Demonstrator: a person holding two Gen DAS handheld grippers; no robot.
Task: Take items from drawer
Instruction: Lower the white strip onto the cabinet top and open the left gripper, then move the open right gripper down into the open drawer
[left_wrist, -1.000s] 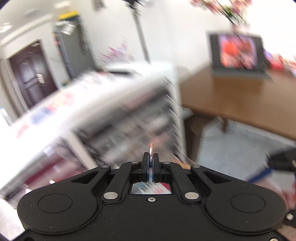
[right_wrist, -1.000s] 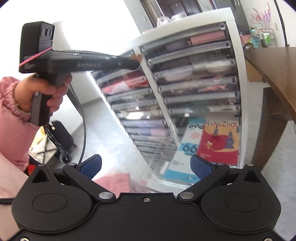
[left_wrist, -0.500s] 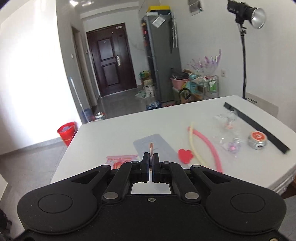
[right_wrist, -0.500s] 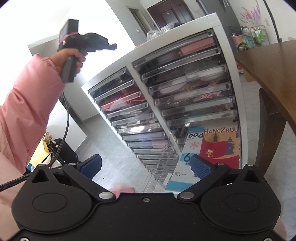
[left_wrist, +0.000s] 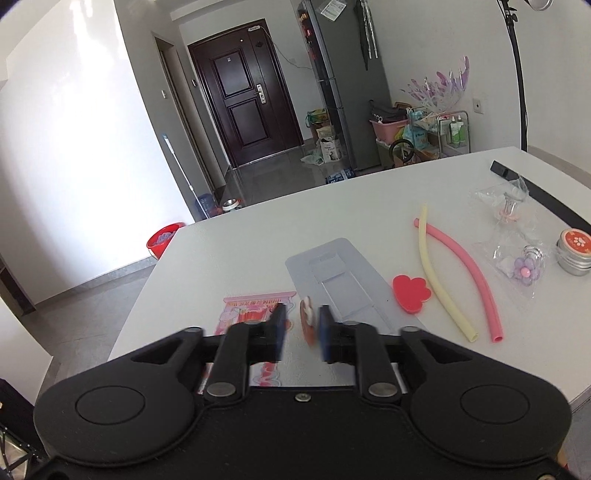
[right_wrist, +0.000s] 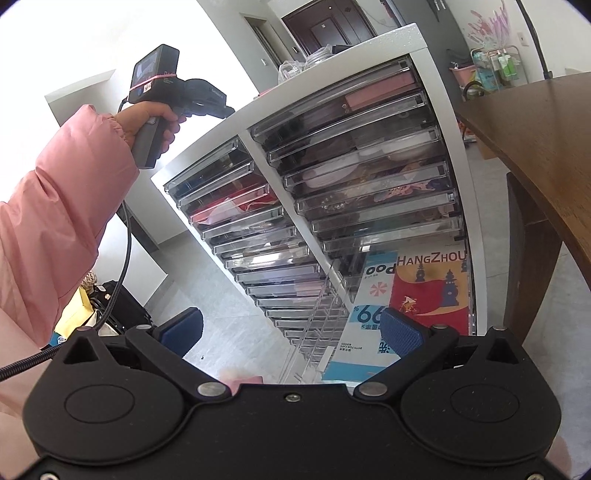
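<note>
Between parted left gripper (left_wrist: 301, 325) jaws, orange item (left_wrist: 307, 322)

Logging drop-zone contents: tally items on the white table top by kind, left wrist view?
Foam tubes: 2
Clear bagged trinkets: 2
Tin: 1
Red flower shape: 1
Pink card: 1
Grey sheet: 1
Black strip: 1
Total: 9

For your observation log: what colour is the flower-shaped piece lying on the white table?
Red flower-shaped piece; clearest in the left wrist view.
</note>
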